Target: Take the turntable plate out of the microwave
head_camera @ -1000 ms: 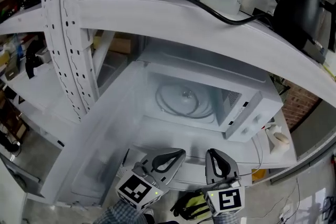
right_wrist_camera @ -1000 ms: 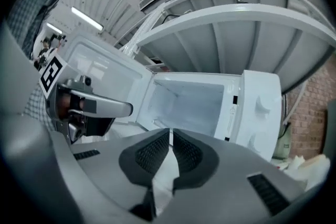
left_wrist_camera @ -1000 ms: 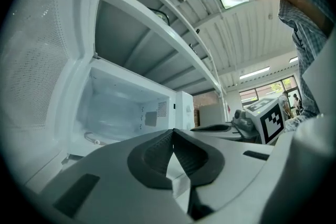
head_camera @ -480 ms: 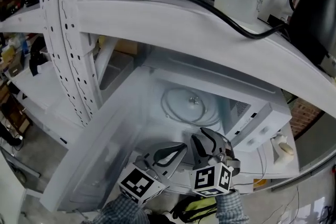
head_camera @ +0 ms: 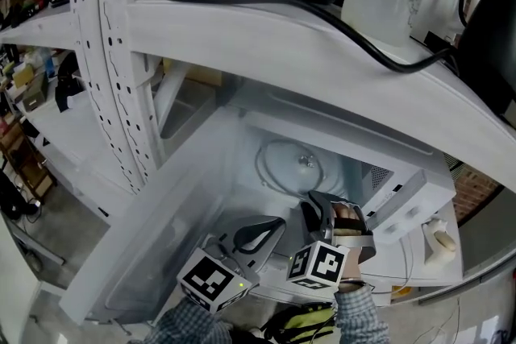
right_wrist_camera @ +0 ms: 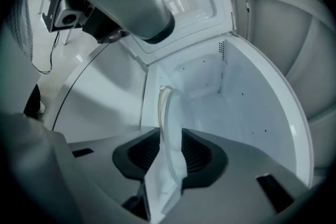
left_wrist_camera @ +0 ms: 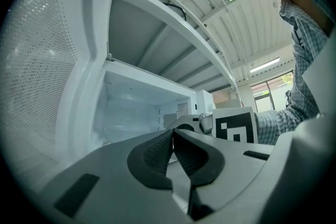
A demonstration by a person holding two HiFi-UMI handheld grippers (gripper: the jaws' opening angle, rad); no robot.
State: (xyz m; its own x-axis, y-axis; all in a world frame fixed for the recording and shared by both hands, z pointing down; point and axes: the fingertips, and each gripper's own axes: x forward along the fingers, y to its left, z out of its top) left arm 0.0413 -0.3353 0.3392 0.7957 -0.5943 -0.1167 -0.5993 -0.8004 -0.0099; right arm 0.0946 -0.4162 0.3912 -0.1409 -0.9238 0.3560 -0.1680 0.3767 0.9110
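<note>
The microwave [head_camera: 395, 201] stands open, the turntable plate [head_camera: 290, 165] flat on its floor. In swings the right gripper [head_camera: 332, 212], rolled on its side, its jaws just opening wide around the plate's near rim, not yet pinching. The grab looks next! The left gripper [head_camera: 270, 228] waits alongside, closed and empty.

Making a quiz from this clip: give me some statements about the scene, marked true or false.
1. The microwave door stands open. True.
2. The left gripper has its jaws wide apart. False: they are together, holding nothing.
3. The turntable plate sits outside the microwave. False: it lies inside it.
4. The right gripper has its jaws apart. True; they have just been opening, a glassy edge, apparently the plate's rim, between them.
5. A black cable lies on the shelf above the microwave. True.
</note>
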